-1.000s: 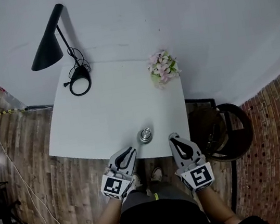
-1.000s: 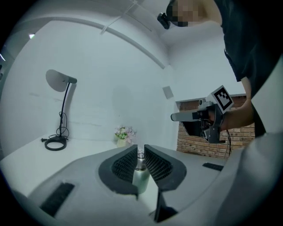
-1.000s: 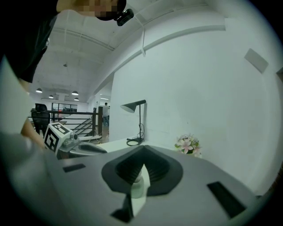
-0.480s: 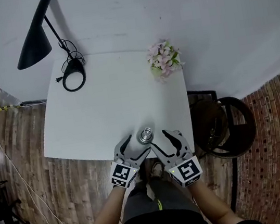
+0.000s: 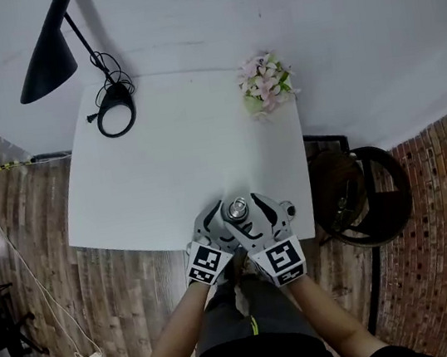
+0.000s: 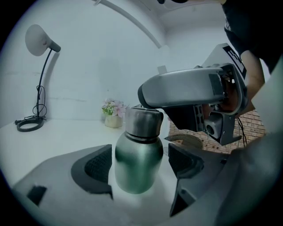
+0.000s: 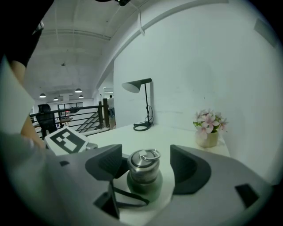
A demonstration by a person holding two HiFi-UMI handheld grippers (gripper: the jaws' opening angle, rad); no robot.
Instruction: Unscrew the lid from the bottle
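A small green bottle (image 5: 235,208) with a steel lid stands upright near the front edge of the white table (image 5: 163,166). My left gripper (image 5: 215,220) reaches in from the left and my right gripper (image 5: 256,212) from the right, meeting round the bottle. In the left gripper view the green body (image 6: 135,165) stands between the pads (image 6: 97,167) with a gap on each side. In the right gripper view the ringed lid (image 7: 143,160) sits between the pads (image 7: 188,165), untouched. Both grippers' jaws have just been opening and stand open.
A black desk lamp (image 5: 44,55) with its round base (image 5: 117,119) stands at the table's far left. A pot of pink flowers (image 5: 266,83) is at the far right. A dark round stool (image 5: 362,202) stands right of the table on the brick floor.
Both grippers moved from the table's front edge inward and forward to either side of the bottle. Their jaws went from shut to wide open.
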